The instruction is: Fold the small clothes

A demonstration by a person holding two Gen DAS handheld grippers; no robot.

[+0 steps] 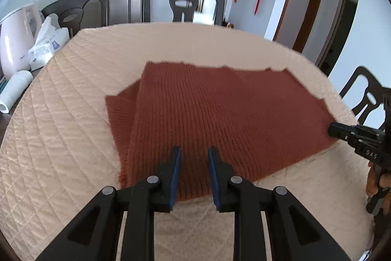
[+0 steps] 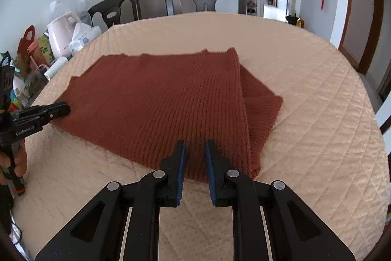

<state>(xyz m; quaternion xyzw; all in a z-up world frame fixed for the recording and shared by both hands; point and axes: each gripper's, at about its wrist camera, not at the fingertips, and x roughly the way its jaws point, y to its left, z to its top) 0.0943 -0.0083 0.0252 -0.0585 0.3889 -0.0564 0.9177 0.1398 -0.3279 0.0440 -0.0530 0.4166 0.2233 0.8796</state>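
A rust-red ribbed knit garment [image 1: 220, 119] lies folded on the beige quilted table cover [image 1: 73, 114]. In the left wrist view a lower layer sticks out at its left side. My left gripper [image 1: 194, 151] is open, its blue pads just above the garment's near edge. My right gripper [image 2: 196, 144] is open over the garment [image 2: 158, 109] near its front right corner, where a folded-under layer [image 2: 264, 111] shows. Each gripper appears in the other's view at the garment's side edge: the right one in the left wrist view [image 1: 342, 130], the left one in the right wrist view [image 2: 58, 109].
Dark chairs [image 1: 183, 4] stand along the far side of the table, another at the right [image 1: 366, 94]. At the left edge sit a pink kettle [image 1: 17, 40], a tissue pack [image 1: 48, 40] and a white roll [image 1: 14, 89]. The quilted cover [image 2: 317, 114] spreads wide around the garment.
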